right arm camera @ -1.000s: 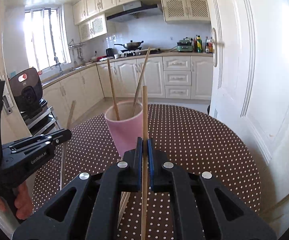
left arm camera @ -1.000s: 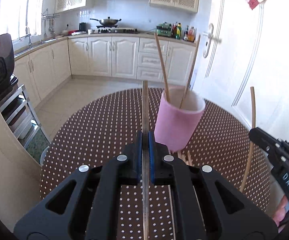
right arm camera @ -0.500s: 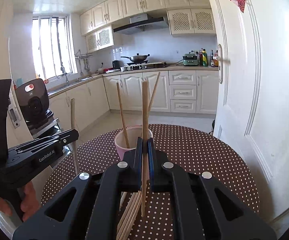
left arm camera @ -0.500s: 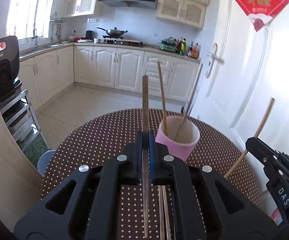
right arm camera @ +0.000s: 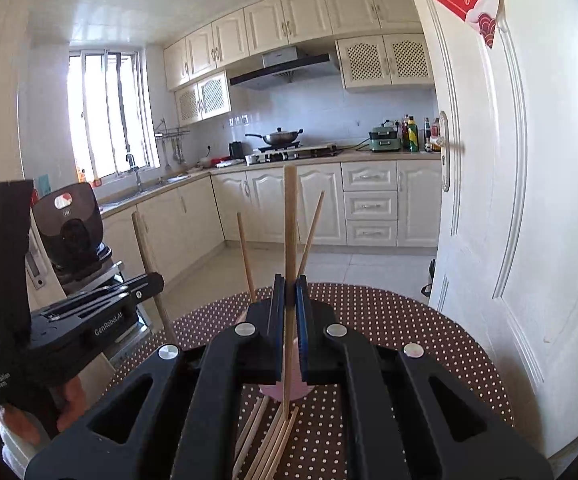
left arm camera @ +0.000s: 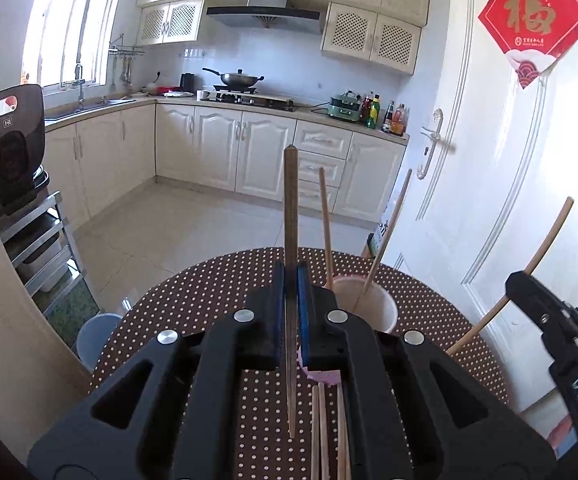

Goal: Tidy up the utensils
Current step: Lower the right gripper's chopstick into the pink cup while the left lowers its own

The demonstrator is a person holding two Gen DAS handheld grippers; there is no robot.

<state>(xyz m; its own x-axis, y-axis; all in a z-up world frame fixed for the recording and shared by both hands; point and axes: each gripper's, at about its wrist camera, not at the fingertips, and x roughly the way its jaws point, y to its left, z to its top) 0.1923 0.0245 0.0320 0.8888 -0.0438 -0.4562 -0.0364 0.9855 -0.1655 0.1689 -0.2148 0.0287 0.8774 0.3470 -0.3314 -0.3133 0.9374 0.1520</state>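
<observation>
A pink cup stands on the round dotted table with two chopsticks leaning in it. My left gripper is shut on a dark brown chopstick, held upright above the table just left of the cup. My right gripper is shut on a light wooden chopstick, upright in front of the cup. Each gripper shows in the other's view: the right, the left. Several loose chopsticks lie on the table near me.
A white door stands close on the right of the table. A black appliance sits on a metal rack at the left. A pale bin stands by the table's left edge. Kitchen cabinets line the far wall.
Both grippers have risen and tilted up with their chopsticks. The cup now sits lower and partly behind the fingers in both views.
</observation>
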